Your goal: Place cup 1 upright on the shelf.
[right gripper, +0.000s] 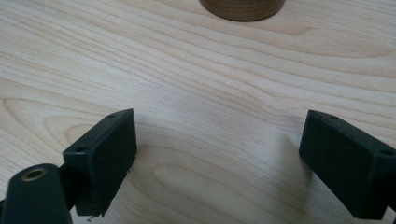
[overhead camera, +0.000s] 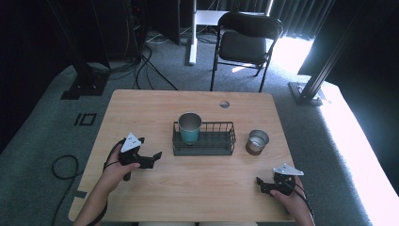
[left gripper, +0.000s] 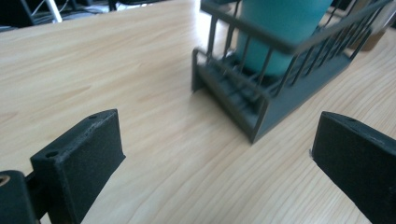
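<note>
**Two open grippers, one cup left outside the rack**

While both grippers were held low over the table [overhead camera: 141, 103], nothing had been grasped by either. The left gripper [overhead camera: 151, 159] was seen with its jaws spread wide and empty, aimed at the near left corner of the wire rack [overhead camera: 226, 141], where the teal cup [overhead camera: 190, 128] stood upright at the rack's left end. The right gripper [overhead camera: 261, 183] was likewise wide open and empty, pointed toward the brown cup [overhead camera: 257, 141], which stood on the bare wood just beside the rack's right end.

Judging from this layout, the brown cup was probably to be set in the rack next. For a clean pickup, the right gripper would best be brought forward level, with the cup centred between the jaws and gripped around its side wall below the rim. The rack could be steadied by the left gripper if it threatened to slide.
</note>
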